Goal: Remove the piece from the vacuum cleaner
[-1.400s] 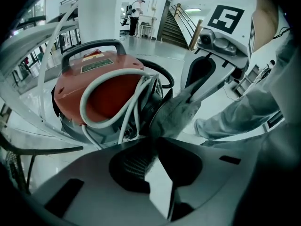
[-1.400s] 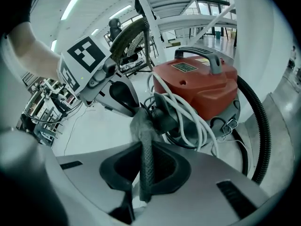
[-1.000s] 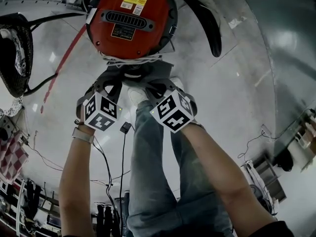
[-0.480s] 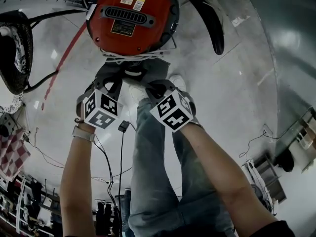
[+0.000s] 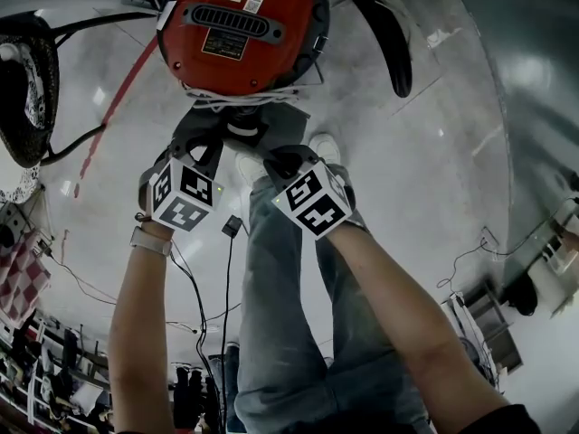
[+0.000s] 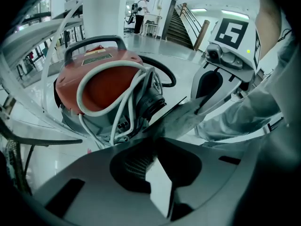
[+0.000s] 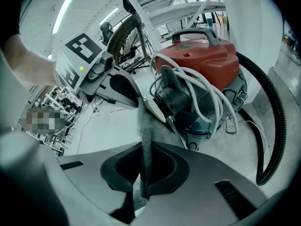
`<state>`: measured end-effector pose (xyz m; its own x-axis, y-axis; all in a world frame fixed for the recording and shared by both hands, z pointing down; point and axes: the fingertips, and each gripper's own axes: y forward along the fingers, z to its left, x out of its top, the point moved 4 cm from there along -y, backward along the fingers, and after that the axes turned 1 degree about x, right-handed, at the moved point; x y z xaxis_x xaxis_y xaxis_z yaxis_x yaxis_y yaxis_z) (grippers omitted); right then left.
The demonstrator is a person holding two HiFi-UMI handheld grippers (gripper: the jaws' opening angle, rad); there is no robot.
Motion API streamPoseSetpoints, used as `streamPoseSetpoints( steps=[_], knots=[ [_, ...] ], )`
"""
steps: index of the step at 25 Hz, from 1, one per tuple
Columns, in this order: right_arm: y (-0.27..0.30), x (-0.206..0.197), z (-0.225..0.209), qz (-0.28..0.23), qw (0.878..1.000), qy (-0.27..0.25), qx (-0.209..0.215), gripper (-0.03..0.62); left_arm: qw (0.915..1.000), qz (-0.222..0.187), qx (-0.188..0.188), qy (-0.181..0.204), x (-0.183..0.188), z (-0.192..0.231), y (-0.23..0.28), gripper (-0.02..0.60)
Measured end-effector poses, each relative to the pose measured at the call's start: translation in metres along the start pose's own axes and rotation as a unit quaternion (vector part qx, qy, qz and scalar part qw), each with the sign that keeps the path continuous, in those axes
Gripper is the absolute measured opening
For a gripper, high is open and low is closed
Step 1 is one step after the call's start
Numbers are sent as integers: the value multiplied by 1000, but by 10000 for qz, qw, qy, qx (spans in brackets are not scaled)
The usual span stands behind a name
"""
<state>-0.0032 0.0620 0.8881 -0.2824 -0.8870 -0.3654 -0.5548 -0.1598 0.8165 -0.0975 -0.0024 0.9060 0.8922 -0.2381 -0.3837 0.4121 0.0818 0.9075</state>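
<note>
Obs.: both tongs are closed on the same part. Left gripper (image 6: 156, 139) has its jaws pinched on one end of a thin, flat, dark-grey piece (image 6: 183, 114). Right gripper (image 7: 146, 142) clamps the other end, with the sheet seen edge-on between its jaws. The piece hangs above the pale polished floor (image 5: 434, 179), just in front of the round black front port of the red canister vacuum cleaner (image 5: 240, 25), close to the person's shoe. Cannot tell whether it is free of the port or touching it. Orientation: the long axis runs from one gripper to the other, across the person's front and roughly level. The broad face is tilted and one long edge is turned toward the vacuum. Handling, judged: light, thin, fairly stiff but likely to bow if the two ends are twisted against each other, and smooth enough to slip from a shallow pinch. Best held at the two ends as now, pads well onto the flat. Draw it straight back from the port, clear of the white power cord (image 6: 122, 93) looped round the body.
</note>
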Motion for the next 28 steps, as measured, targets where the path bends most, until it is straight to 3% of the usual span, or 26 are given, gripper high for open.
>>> streamPoseSetpoints(
  steps=[28],
  knots=[
    [2, -4, -9, 277, 9991, -315, -8, 40, 9971, -121, 38, -756, -6, -11, 0, 49]
  ],
)
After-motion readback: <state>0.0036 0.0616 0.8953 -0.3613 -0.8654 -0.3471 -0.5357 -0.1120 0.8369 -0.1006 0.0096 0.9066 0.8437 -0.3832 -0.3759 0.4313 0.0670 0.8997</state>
